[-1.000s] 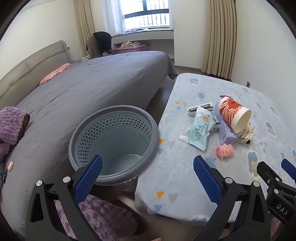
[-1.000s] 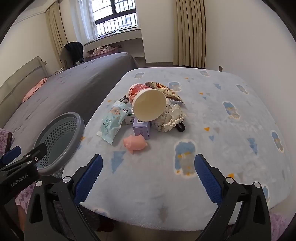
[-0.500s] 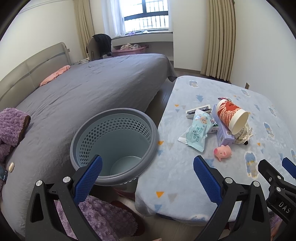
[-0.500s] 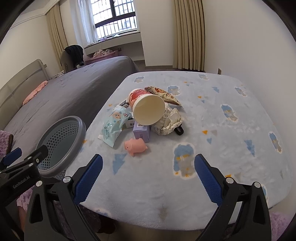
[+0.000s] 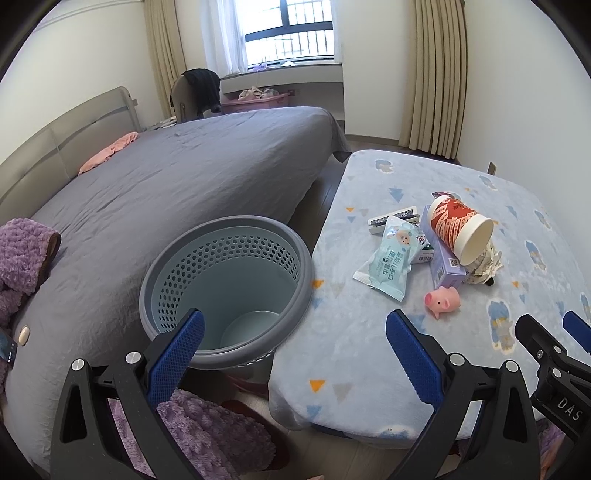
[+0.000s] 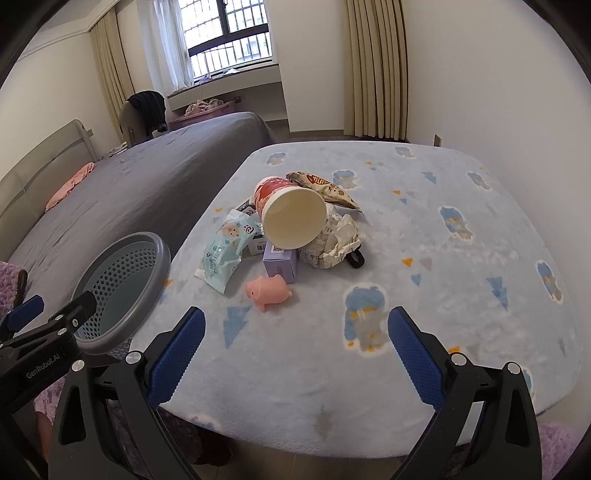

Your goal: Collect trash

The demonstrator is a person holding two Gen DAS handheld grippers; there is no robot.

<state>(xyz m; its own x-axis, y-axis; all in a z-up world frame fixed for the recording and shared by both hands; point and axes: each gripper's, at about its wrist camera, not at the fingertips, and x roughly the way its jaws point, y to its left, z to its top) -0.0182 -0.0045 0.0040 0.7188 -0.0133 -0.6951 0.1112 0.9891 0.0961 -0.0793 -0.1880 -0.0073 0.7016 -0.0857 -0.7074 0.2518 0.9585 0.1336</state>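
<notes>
bright window (image 5: 288, 33) daylight, sharp, fisheye edge distortion

Basket (image 5: 225, 288) left of table (image 5: 362, 339); trash pile (image 6: 291, 229) on table.

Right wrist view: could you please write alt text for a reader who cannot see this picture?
The open right tongs, holding nothing, point over a table with a light blue patterned cover. On it lies a pile of trash: a tipped paper cup, a wipes packet, a purple box, crumpled paper and a pink toy pig. At the left, a grey basket stands beside a bed.
</notes>
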